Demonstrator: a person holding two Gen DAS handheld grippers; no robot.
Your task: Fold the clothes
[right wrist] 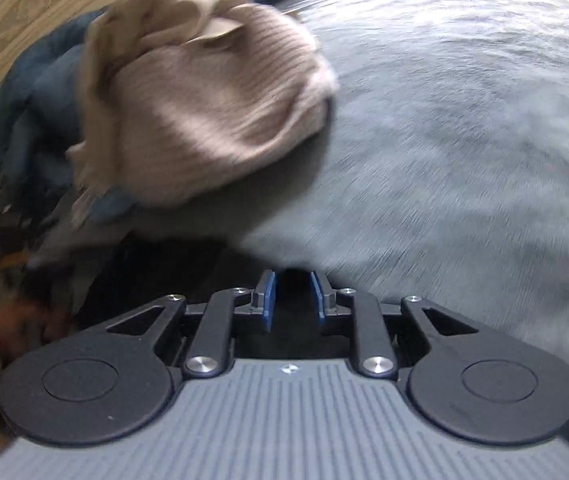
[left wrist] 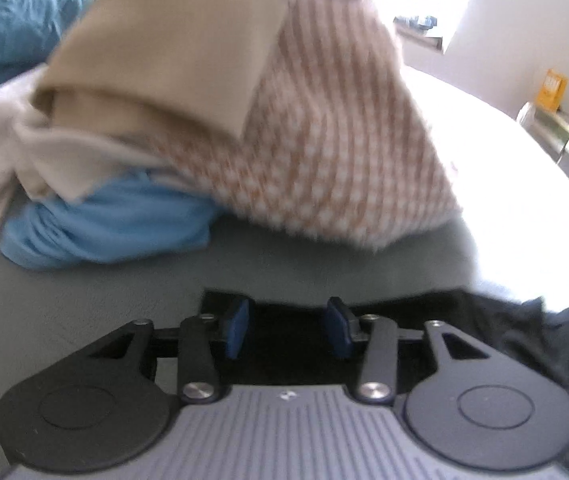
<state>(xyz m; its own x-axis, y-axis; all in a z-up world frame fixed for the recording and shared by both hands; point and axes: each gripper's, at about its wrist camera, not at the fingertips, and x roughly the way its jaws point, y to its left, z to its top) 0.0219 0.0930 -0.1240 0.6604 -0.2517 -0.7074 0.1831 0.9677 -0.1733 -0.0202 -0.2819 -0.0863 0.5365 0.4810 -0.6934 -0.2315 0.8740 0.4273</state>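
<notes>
In the left wrist view a heap of clothes lies on the grey bed sheet [left wrist: 84,300]: a tan folded garment [left wrist: 172,52] on top, a brown-and-white checked knit [left wrist: 332,152] to its right, a light blue garment [left wrist: 112,224] and a white cloth [left wrist: 0,160] below. My left gripper [left wrist: 288,326] stands open just above a black garment [left wrist: 524,332], its blue pads apart. In the right wrist view a beige ribbed knit [right wrist: 212,120] rests on a dark blue garment [right wrist: 36,112]. My right gripper [right wrist: 293,300] shows a narrow gap between its pads, over a black garment [right wrist: 156,272].
A yellow box [left wrist: 550,90] stands on a low unit by the white wall at the right. Beyond the bed's left edge is a beige patterned surface [right wrist: 24,12]. Mixed coloured clothes [right wrist: 16,320] are bunched at the lower left. The grey sheet [right wrist: 464,120] stretches to the right.
</notes>
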